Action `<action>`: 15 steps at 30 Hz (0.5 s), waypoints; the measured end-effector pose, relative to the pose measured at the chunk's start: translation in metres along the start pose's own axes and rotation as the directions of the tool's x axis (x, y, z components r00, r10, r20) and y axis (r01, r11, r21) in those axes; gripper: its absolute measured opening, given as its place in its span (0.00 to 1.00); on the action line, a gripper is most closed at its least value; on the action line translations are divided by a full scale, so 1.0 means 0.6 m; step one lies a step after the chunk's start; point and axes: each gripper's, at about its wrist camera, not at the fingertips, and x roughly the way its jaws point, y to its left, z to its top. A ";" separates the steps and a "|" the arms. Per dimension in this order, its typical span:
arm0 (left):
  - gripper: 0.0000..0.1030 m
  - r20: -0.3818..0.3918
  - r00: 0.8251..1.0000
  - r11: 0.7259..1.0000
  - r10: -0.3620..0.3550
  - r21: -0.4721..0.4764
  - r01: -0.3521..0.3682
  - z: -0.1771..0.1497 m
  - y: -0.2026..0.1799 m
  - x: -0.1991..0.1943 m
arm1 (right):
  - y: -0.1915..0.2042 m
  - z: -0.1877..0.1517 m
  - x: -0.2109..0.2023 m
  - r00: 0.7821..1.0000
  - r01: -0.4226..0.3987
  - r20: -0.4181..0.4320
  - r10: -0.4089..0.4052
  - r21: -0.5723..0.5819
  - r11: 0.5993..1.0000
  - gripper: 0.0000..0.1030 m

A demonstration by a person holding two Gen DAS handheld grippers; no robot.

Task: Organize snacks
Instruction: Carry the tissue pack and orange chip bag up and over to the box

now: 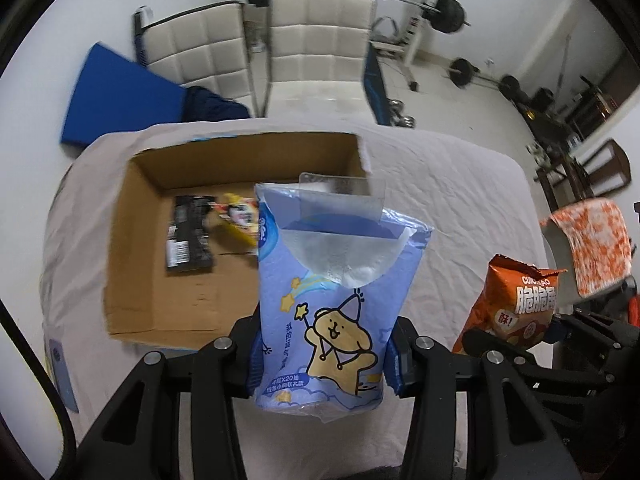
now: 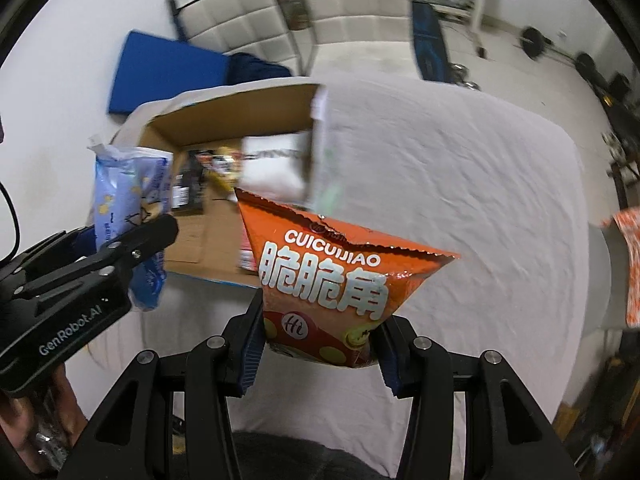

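Left claw (image 1: 322,360): clenched on the lower part of a blue tissue pack (image 1: 336,300), one finger on each side; the pack stands upright, held above the desk, with a clear flap peeled up at its top
Right claw (image 2: 320,350): clenched on the bottom of an orange chip bag (image 2: 332,284), which stands upright with its torn top edge flaring wide, held above the desk
Claws together: in the right wrist view the left claw (image 2: 132,248) and its blue pack (image 2: 128,200) sit to the left of the chip bag, near the box's front corner; in the left wrist view the chip bag (image 1: 516,304) shows at the right
Cardboard box (image 1: 132,248): open, resting on the desk just beyond both claws, left of centre
Inside the box: a black packet (image 1: 188,232) lying flat and a yellow packet (image 1: 240,216) beside it; the rest is blurred
Desk (image 1: 460,208): covered with a wrinkled pale cloth
Beyond the desk: two white padded chairs (image 1: 320,40), a blue mat (image 1: 120,100) on the floor, and barbells (image 1: 448,10) along the far wall
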 end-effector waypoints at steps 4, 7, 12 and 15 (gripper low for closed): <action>0.42 0.020 0.999 0.998 0.025 -0.050 -0.024 0.001 0.055 -0.018 | 0.062 0.024 0.006 0.999 -0.031 0.004 0.032 -0.061 0.998 0.49; 0.42 0.039 0.998 0.996 0.041 -0.079 -0.038 0.006 0.091 -0.031 | 0.094 0.037 0.010 0.999 -0.053 -0.001 0.053 -0.091 0.994 0.49; 0.42 0.049 0.997 0.992 0.062 -0.115 -0.056 0.021 0.149 -0.036 | 0.148 0.067 0.043 0.995 -0.093 -0.032 0.089 -0.134 0.987 0.49; 0.42 0.034 0.995 0.992 0.089 -0.096 -0.085 0.031 0.174 -0.017 | 0.173 0.083 0.080 0.992 -0.114 -0.065 0.105 -0.145 0.983 0.49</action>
